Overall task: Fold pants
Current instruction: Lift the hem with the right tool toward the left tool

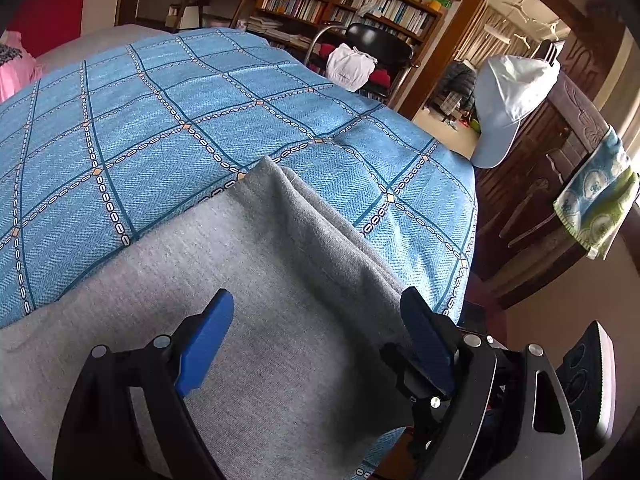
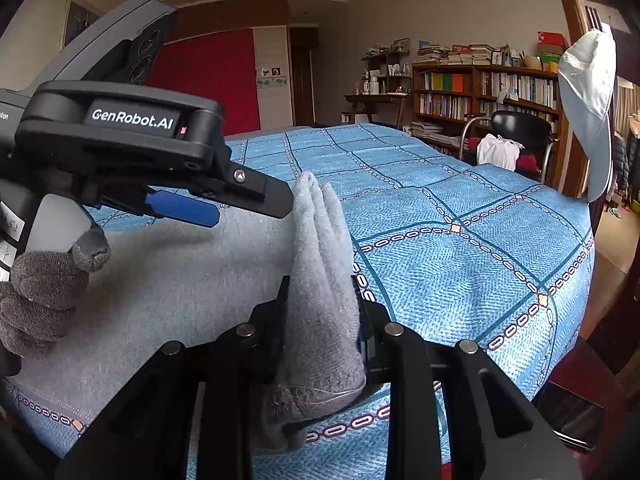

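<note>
Grey pants (image 1: 224,280) lie partly folded on a blue patterned bedspread (image 1: 160,112). My left gripper (image 1: 316,312) hovers just over the grey cloth with its blue pads wide apart and nothing between them; it also shows in the right wrist view (image 2: 224,204), held by a grey-gloved hand (image 2: 44,284). My right gripper (image 2: 322,300) is shut on a bunched, layered edge of the pants (image 2: 320,248), lifting it into a ridge above the bedspread (image 2: 460,240).
The bed's corner and edge (image 1: 468,216) fall away to the right, with a wooden footboard (image 1: 560,152) carrying a white cap (image 1: 508,92) and a towel (image 1: 596,200). A black chair (image 1: 380,48) and bookshelves (image 1: 344,0) stand behind the bed.
</note>
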Tool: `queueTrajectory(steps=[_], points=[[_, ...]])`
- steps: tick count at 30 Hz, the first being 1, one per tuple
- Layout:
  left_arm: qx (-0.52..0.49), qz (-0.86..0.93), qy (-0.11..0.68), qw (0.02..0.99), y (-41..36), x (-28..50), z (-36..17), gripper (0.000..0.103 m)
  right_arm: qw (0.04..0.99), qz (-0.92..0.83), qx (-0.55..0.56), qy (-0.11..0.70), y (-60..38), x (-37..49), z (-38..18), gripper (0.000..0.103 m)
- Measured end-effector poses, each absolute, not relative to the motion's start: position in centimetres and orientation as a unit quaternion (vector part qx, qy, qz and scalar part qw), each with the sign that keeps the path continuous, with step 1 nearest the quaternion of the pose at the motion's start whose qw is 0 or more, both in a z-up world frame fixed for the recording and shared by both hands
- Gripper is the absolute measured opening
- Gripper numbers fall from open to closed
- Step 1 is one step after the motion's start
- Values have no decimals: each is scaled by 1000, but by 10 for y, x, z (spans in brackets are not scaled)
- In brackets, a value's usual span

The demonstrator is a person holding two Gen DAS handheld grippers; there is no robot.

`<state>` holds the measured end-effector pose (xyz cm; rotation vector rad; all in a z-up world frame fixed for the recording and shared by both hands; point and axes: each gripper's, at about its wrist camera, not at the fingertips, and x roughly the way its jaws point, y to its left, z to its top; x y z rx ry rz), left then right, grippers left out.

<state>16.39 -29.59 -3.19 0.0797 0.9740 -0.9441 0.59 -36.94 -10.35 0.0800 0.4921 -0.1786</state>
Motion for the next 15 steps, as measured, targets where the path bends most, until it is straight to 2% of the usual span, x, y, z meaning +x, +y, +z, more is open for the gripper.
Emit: queueTrajectory(steps=[11, 14, 15], points=[[40, -434, 456, 776, -302, 164, -38, 85, 961, -90, 82, 247, -389, 9, -112, 28], [41, -434, 455, 777, -302, 164, -37, 85, 954, -79, 149, 247, -415, 8, -122, 36], [42, -433, 455, 777, -302, 164, -37, 85, 950, -77, 174, 246, -425, 8, -126, 44]])
